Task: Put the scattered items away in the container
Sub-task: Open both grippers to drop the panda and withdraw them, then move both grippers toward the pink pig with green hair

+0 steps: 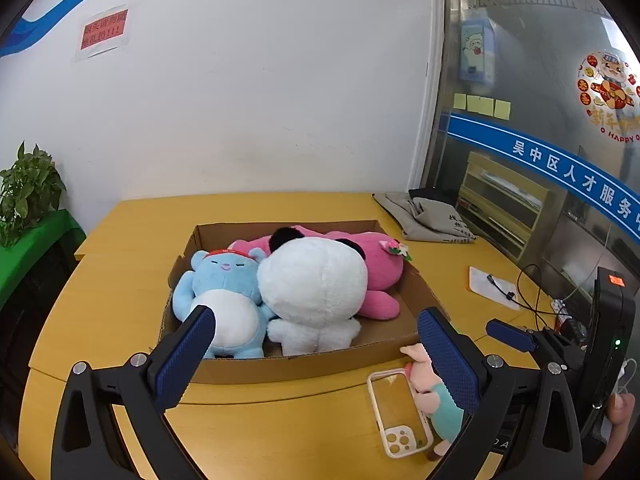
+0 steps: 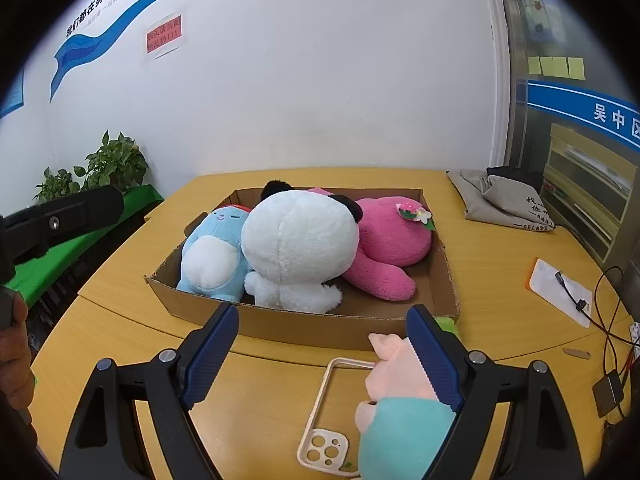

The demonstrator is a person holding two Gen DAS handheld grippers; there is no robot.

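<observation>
A shallow cardboard box [image 1: 304, 364] [image 2: 288, 326] on the yellow table holds a blue plush [image 1: 224, 292] [image 2: 210, 254], a white panda plush [image 1: 316, 292] [image 2: 296, 248] and a pink plush [image 1: 380, 268] [image 2: 390, 240]. A small pink pig plush in a teal top [image 1: 426, 384] [image 2: 400, 396] and a cream phone case [image 1: 398, 412] [image 2: 332, 412] lie on the table in front of the box. My left gripper [image 1: 316, 356] is open and empty at the box's near wall. My right gripper [image 2: 324, 350] is open, its right finger [image 2: 434, 360] beside the pig; it also shows in the left wrist view [image 1: 510, 334].
A folded grey cloth bag [image 1: 430, 216] [image 2: 508, 200] lies at the table's far right. A white and orange card with a cable [image 1: 494, 288] [image 2: 562, 290] and black wires lie on the right. Potted plants [image 1: 26, 192] [image 2: 100, 170] stand on a green stand at left.
</observation>
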